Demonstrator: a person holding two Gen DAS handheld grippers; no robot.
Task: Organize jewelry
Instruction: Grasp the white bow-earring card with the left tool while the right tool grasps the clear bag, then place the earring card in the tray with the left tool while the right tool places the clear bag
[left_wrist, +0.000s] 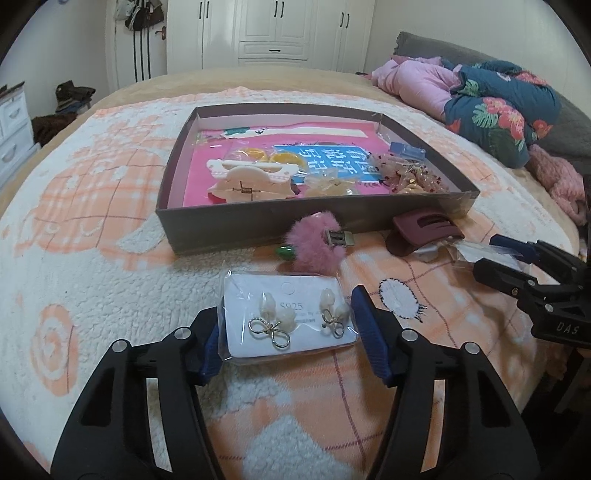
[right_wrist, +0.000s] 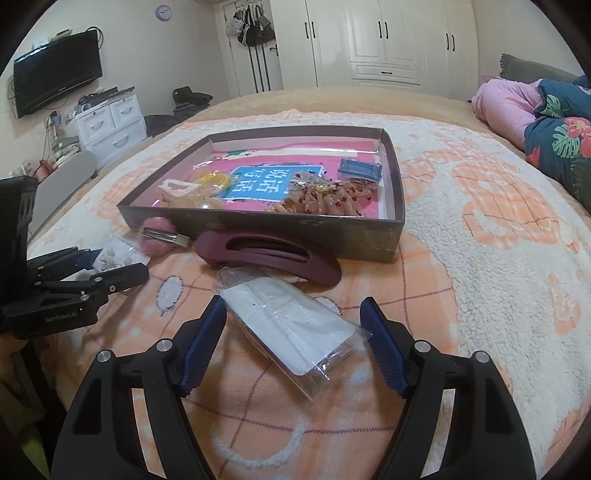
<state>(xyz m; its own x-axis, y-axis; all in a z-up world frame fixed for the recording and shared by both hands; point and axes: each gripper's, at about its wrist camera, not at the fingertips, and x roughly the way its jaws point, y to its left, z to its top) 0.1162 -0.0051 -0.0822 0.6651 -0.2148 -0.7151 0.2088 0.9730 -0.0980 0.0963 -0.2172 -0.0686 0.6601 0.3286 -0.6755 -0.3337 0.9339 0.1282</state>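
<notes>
Left wrist view, earring card: white card (left_wrist: 288, 319) in a clear sleeve, two gold bow earrings with pale stones, lying flat on the peach-and-white blanket (left_wrist: 92, 266).
Left gripper: left gripper (left_wrist: 286, 338) angled down at the bed; left blue pad touches the sleeve edge, right pad at or just beside the other edge; firm contact cannot be told.
Beyond card: pink fluffy clip (left_wrist: 317, 242) and maroon claw clip (left_wrist: 421, 230) lie against the front wall of the grey box (left_wrist: 258, 230).
Box contents: white claw clip (left_wrist: 247, 181), orange pieces, glittery items on a pink liner.
Right wrist view, packet: clear plastic packet (right_wrist: 291, 328) with a white insert, lying askew on the blanket between the fingers.
Right gripper: right gripper (right_wrist: 293, 345) angled down, jaws fairly wide; left pad near the packet edge, right pad just clear of it; not gripping.
Surroundings: maroon claw clip just beyond the packet, touching the box front.
</notes>
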